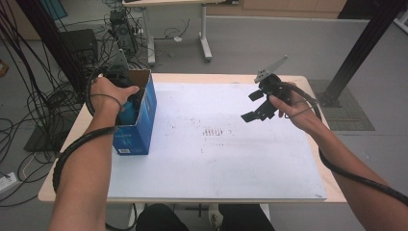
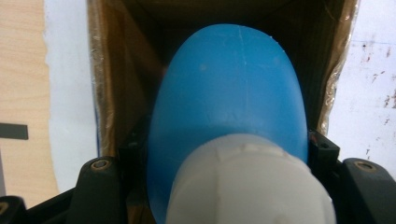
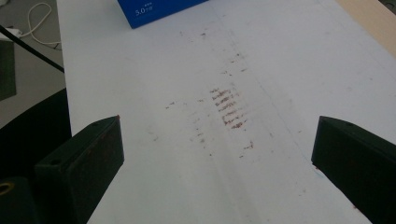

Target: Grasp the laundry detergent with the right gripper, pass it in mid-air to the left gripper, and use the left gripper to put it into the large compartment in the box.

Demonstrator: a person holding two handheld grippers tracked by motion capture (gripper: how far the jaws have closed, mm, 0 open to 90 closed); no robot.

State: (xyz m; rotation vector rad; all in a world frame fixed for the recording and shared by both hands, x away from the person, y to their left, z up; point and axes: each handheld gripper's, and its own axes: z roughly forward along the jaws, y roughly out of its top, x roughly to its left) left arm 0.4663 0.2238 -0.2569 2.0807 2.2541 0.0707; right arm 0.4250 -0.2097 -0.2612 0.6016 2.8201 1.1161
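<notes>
blue bottle [image 2: 233,93] clenched in left claw [image 1: 129,103], apparently inside box [image 1: 144,120], right claw [image 1: 257,105] released

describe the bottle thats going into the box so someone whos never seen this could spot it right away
Start at the white mat covering the table, then go to its left edge, where an open blue cardboard box stands. The bottle sits in the box's mouth, clamped in the left gripper. It is smooth blue plastic with a wide white cap.
</notes>
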